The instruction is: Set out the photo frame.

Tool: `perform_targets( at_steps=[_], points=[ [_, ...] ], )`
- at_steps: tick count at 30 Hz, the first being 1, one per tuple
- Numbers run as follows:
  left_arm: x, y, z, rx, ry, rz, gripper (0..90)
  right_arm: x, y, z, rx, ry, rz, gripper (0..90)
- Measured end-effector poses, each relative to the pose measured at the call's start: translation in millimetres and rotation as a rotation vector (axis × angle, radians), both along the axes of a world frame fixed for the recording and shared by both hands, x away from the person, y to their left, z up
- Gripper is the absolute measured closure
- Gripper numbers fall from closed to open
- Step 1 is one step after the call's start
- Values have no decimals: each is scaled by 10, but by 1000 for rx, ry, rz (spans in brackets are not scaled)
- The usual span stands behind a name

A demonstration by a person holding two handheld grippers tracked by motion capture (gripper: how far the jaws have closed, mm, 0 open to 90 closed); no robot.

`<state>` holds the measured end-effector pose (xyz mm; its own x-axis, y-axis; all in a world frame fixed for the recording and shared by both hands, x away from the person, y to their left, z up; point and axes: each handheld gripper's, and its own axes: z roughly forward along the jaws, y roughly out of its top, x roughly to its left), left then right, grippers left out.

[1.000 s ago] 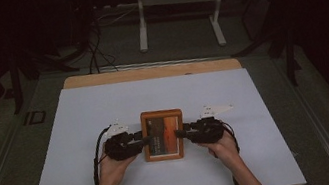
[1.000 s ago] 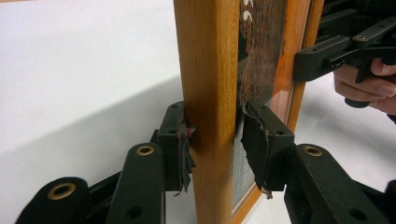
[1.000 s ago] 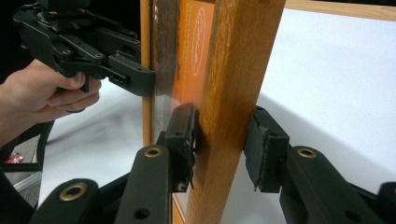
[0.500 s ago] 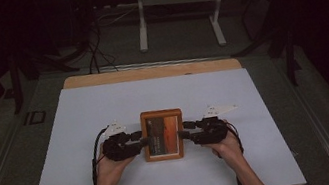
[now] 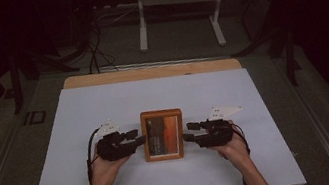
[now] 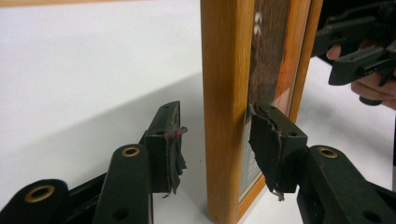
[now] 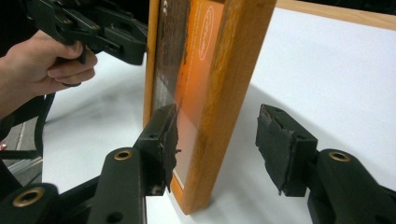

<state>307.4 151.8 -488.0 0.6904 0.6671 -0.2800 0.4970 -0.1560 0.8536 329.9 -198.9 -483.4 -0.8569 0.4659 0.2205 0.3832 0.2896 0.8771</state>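
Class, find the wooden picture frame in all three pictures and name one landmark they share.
High view: wooden picture frame lies centre, between both hand-held grippers.
Left gripper view: its edge rises right of centre, between open jaws.
Right gripper view: its edge slants through the centre, between open jaws.
Shared landmark: the white table cover.

My left gripper straddles the wooden frame's edge, jaws parted; the other gripper waits beyond it.
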Motion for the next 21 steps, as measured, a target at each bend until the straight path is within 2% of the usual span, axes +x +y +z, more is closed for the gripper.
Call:
perform_targets(
  at_steps=[13, 18, 21],
  points=[
    [-18, 292, 111, -25, -7, 83, 525, 21, -246, 22, 17, 4, -75, 470],
    [-15, 361, 81, 26, 2, 133, 518, 35, -385, 32, -1, 6, -125, 470],
    [-3, 396, 63, 28, 22, 156, 510, 57, -467, 22, -23, 13, -160, 470]
  ],
)
